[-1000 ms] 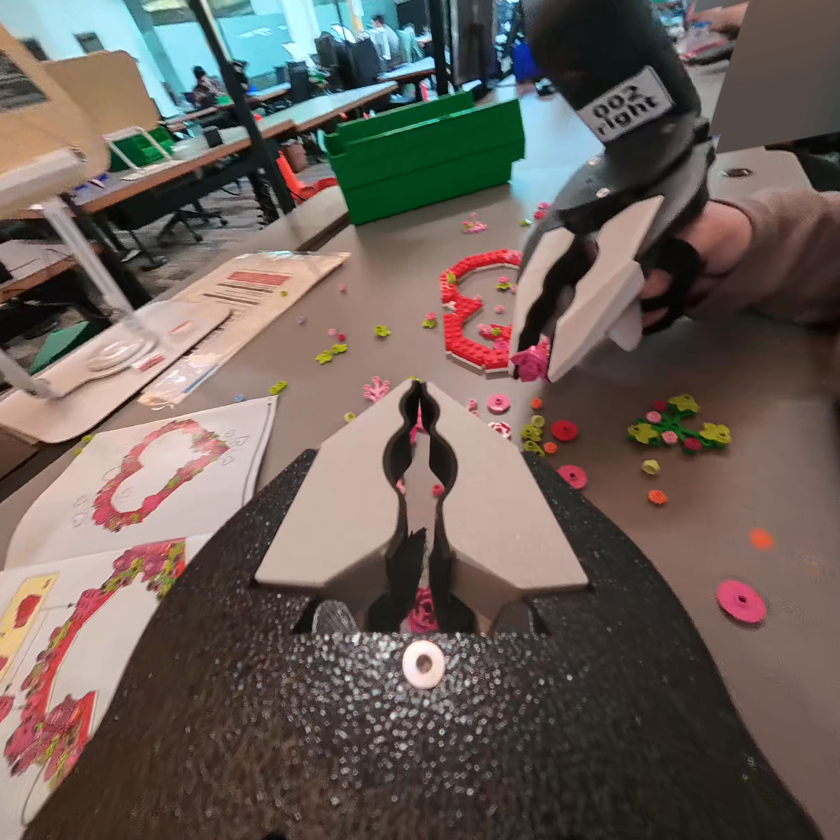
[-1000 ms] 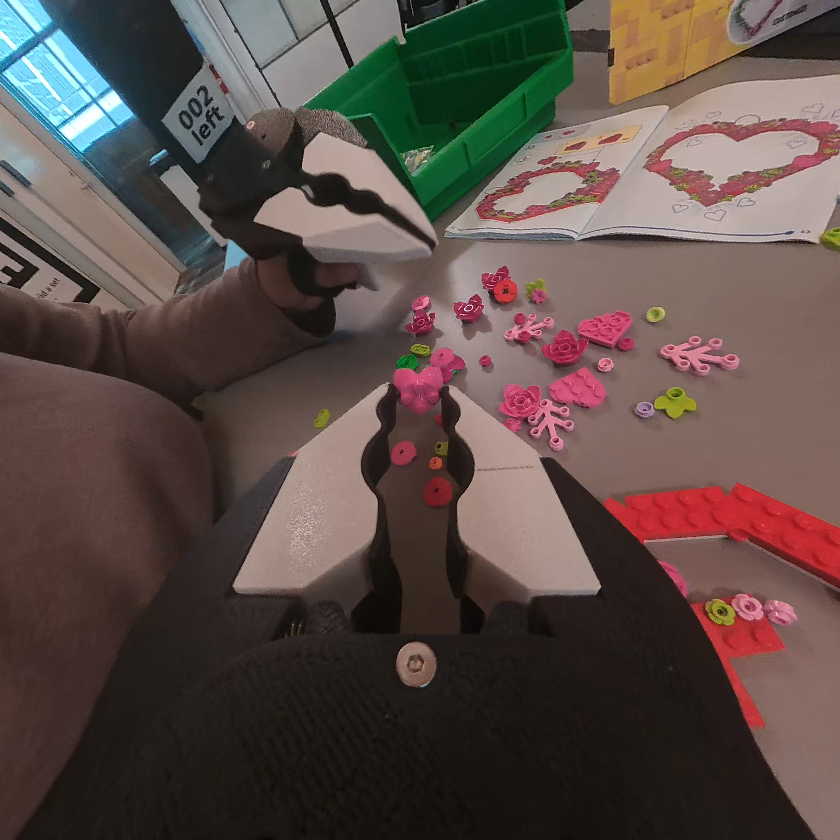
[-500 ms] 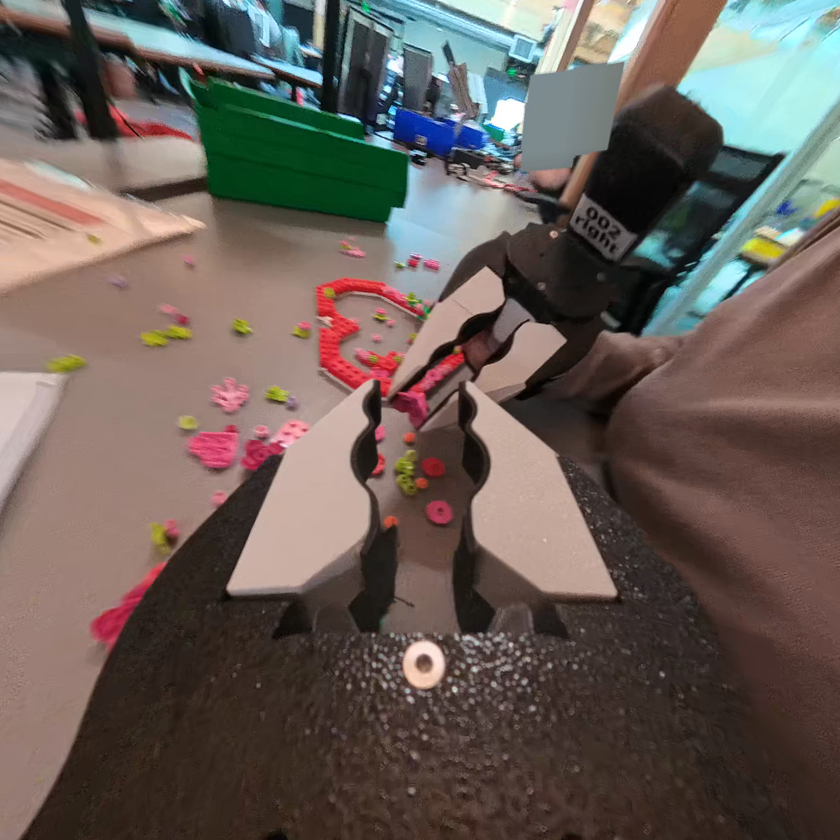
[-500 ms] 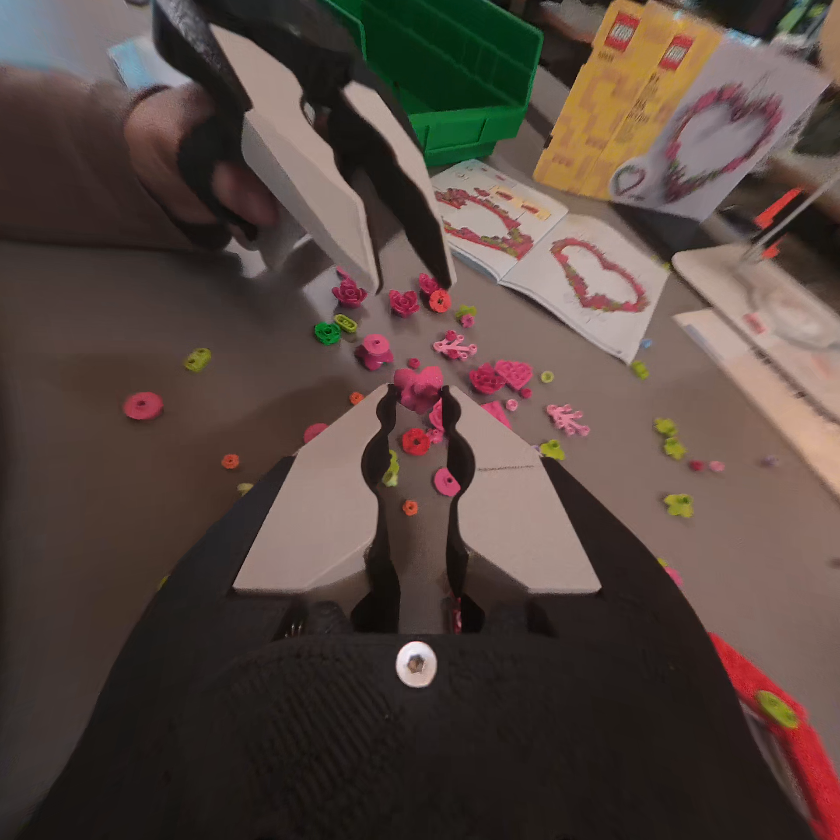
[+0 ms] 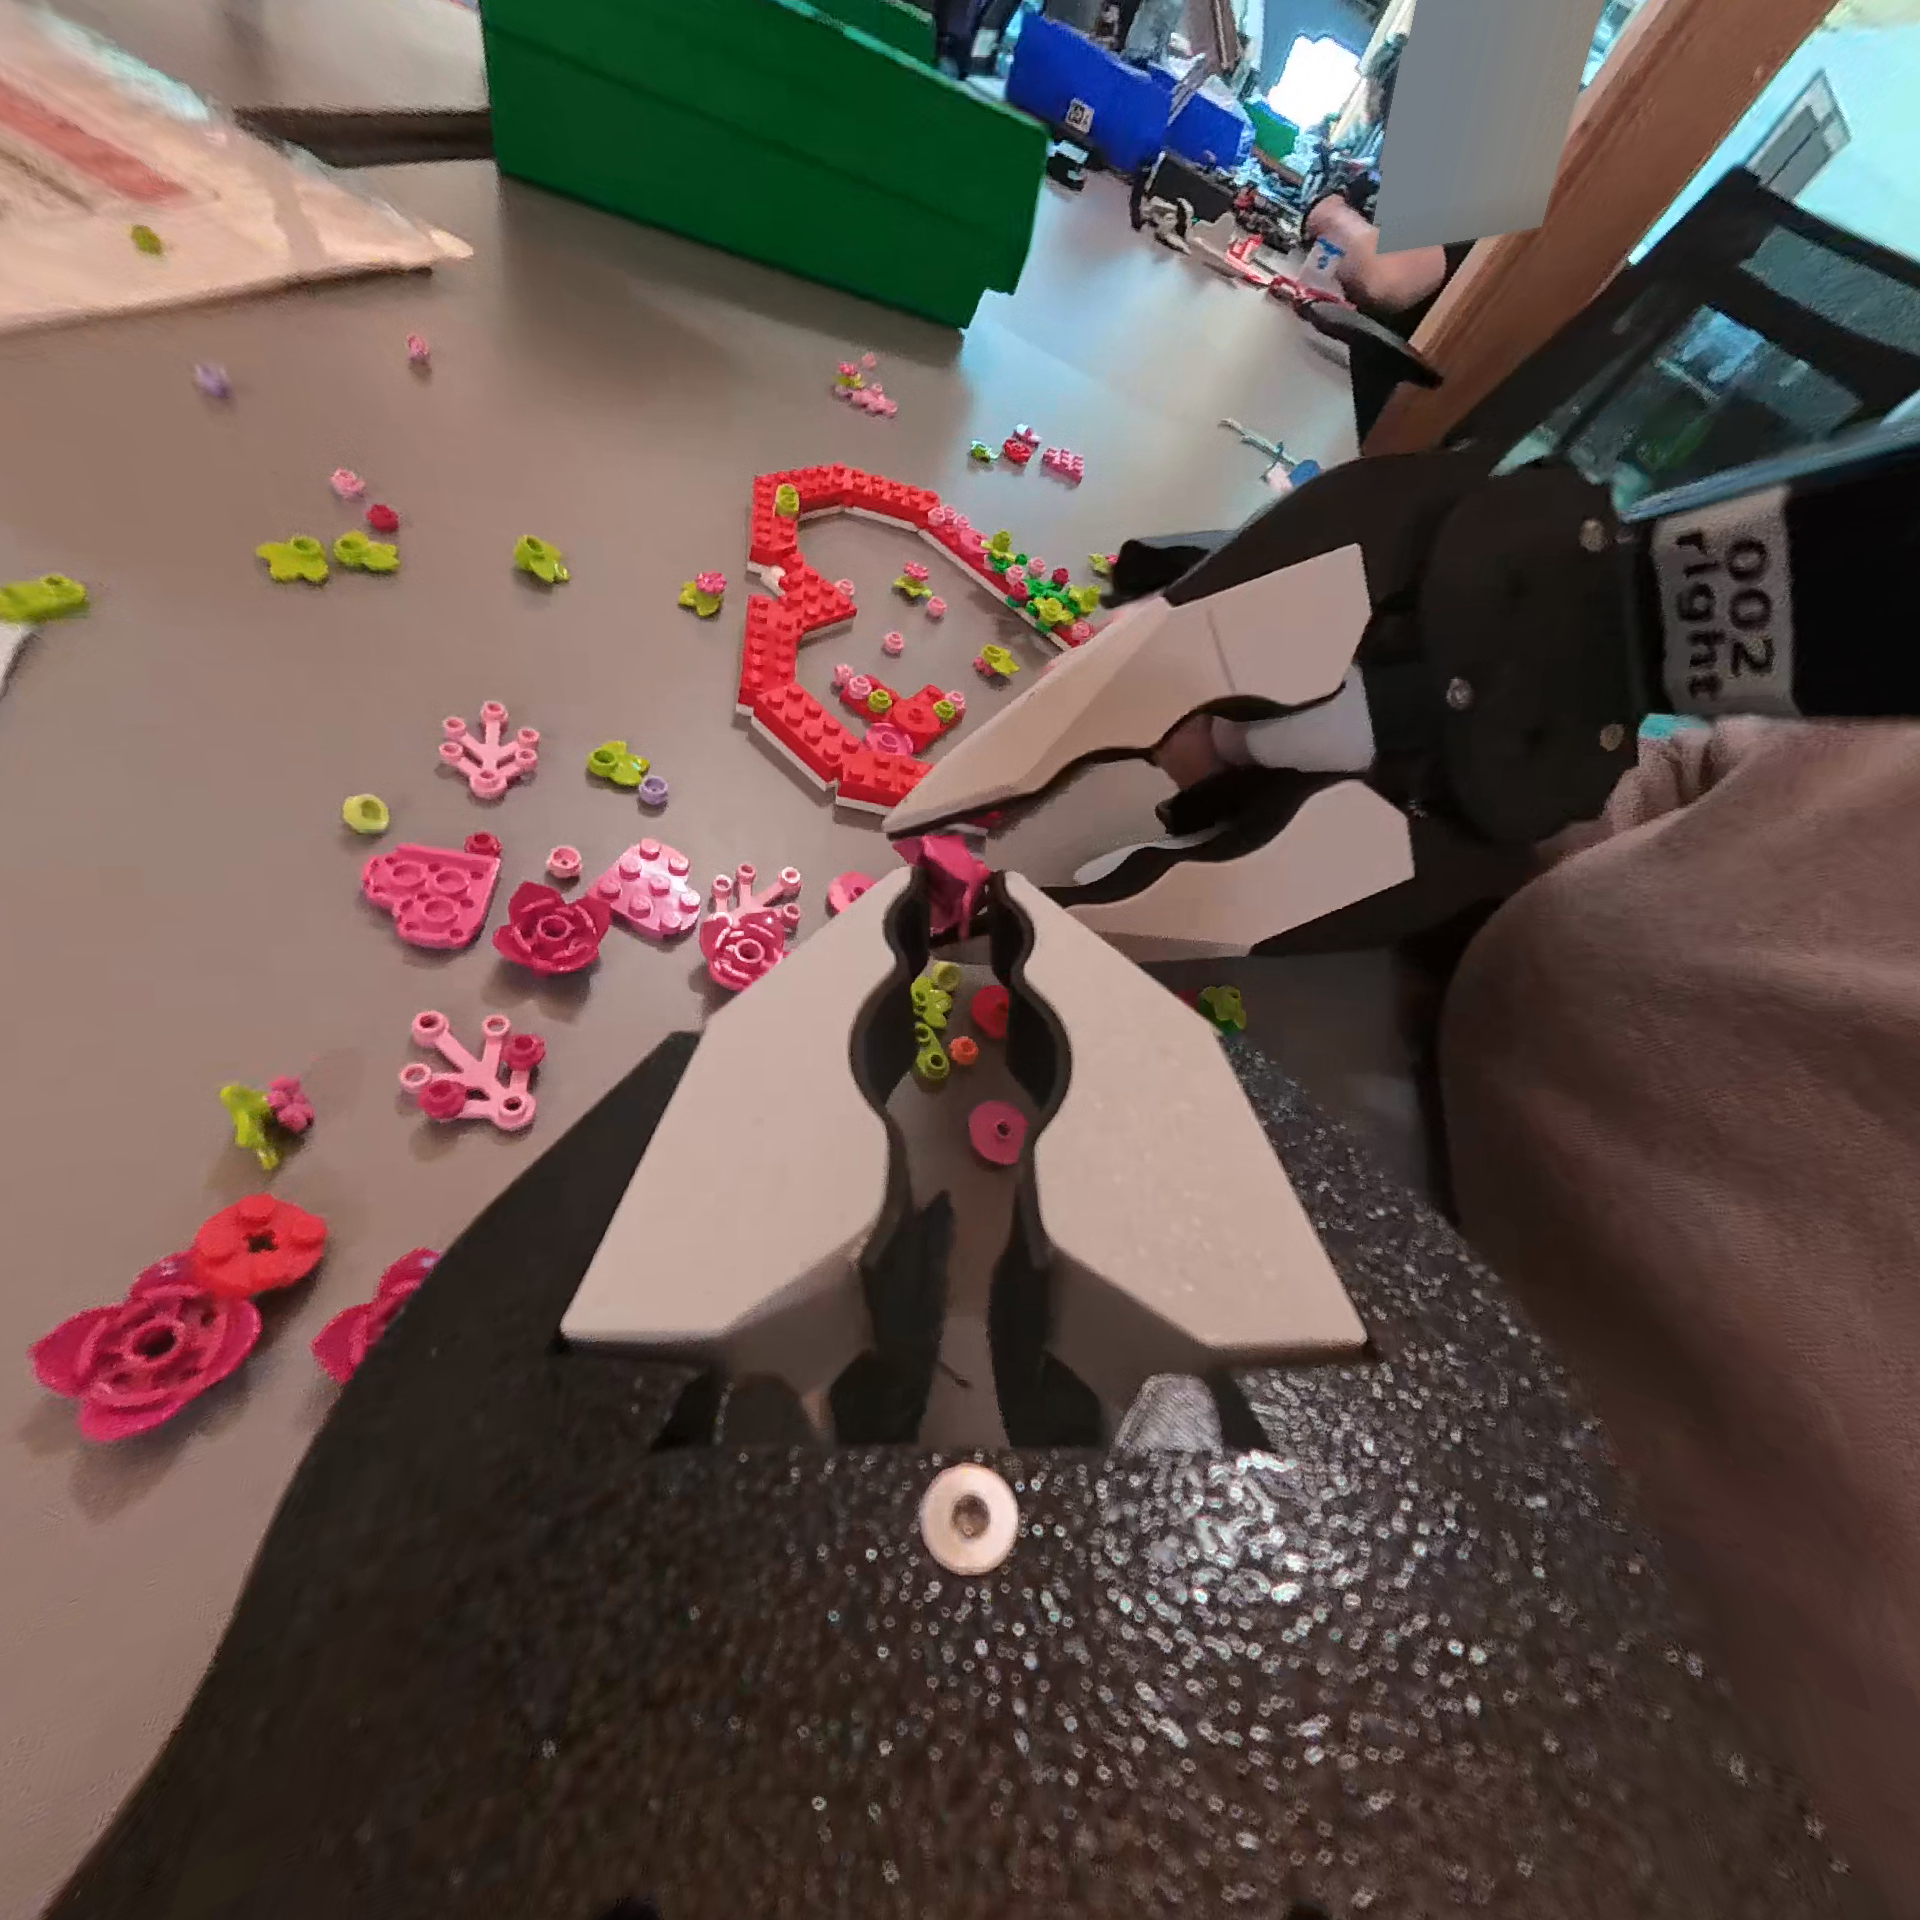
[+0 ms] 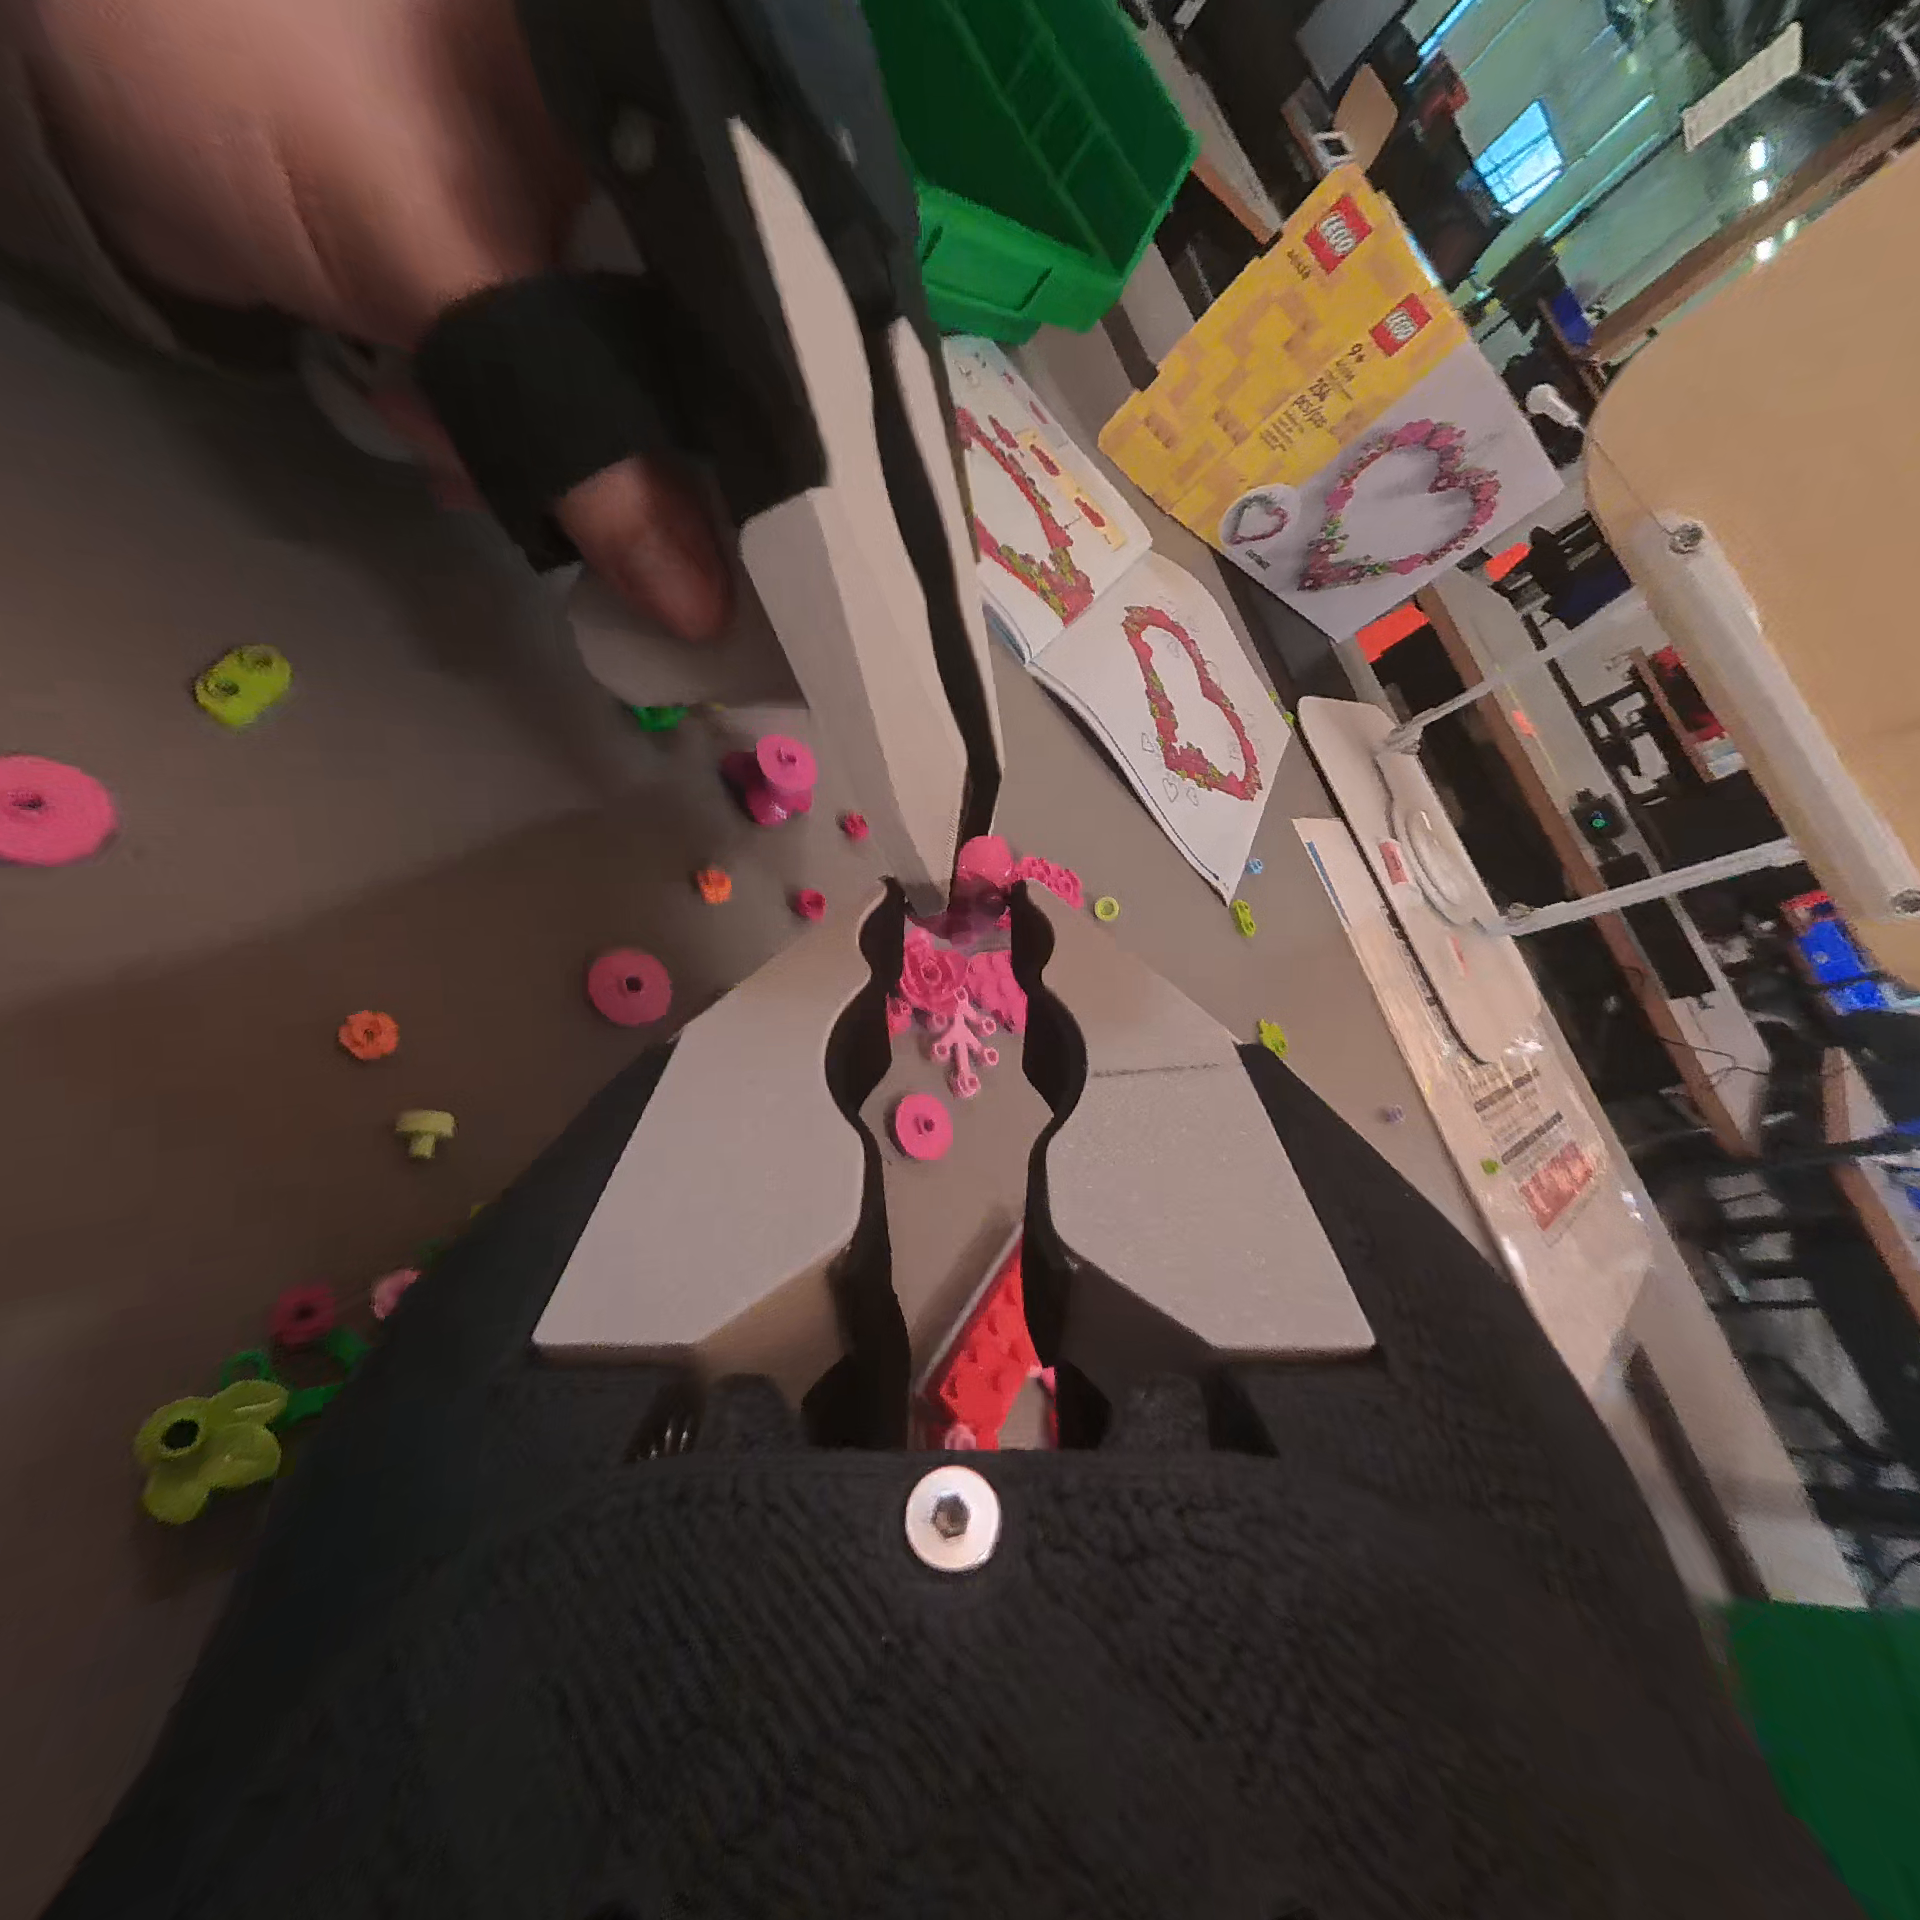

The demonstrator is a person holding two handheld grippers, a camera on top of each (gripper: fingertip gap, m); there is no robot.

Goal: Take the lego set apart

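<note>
Both tools meeting tip to tip above the grey worktop (image 5: 623, 416), over a scatter of loose pieces. Left hand-held gripper (image 5: 951, 894) narrowed at the tips and pinching a small magenta flower piece (image 5: 951, 883); behind the tips, the wavy inner edges standing apart, with lime, orange and pink studs visible on the worktop through the gap. Right hand-held gripper (image 5: 935, 831) reaching in from the right of the left one, its tips clamped on the same magenta flower piece from the far side; from its own camera, right hand-held gripper (image 6: 956, 904) closed on the piece (image 6: 961, 920) at the tips, with the left tool coming down from above, a gloved hand (image 6: 540, 416) behind it.

Beyond the left hand-held gripper's tips and slightly left: red heart-shaped frame (image 5: 800, 644) flat on the worktop, a few small flowers and lime leaves on its far right edge. Just left of the tips: pink heart plates (image 5: 431, 894), a dark pink rose (image 5: 551, 928), pale pink branch pieces (image 5: 488, 732). Nearer and far left: a large magenta rose (image 5: 145, 1345) with a red flower (image 5: 260, 1242) touching it. Far ahead: green bin (image 5: 769, 145).

From the right hand-held gripper, ahead and right: open instruction booklet (image 6: 1174, 727), yellow set box (image 6: 1330, 416) beyond it. Left of it: a flat pink disc (image 6: 47, 810) and a lime flower (image 6: 197, 1439).
</note>
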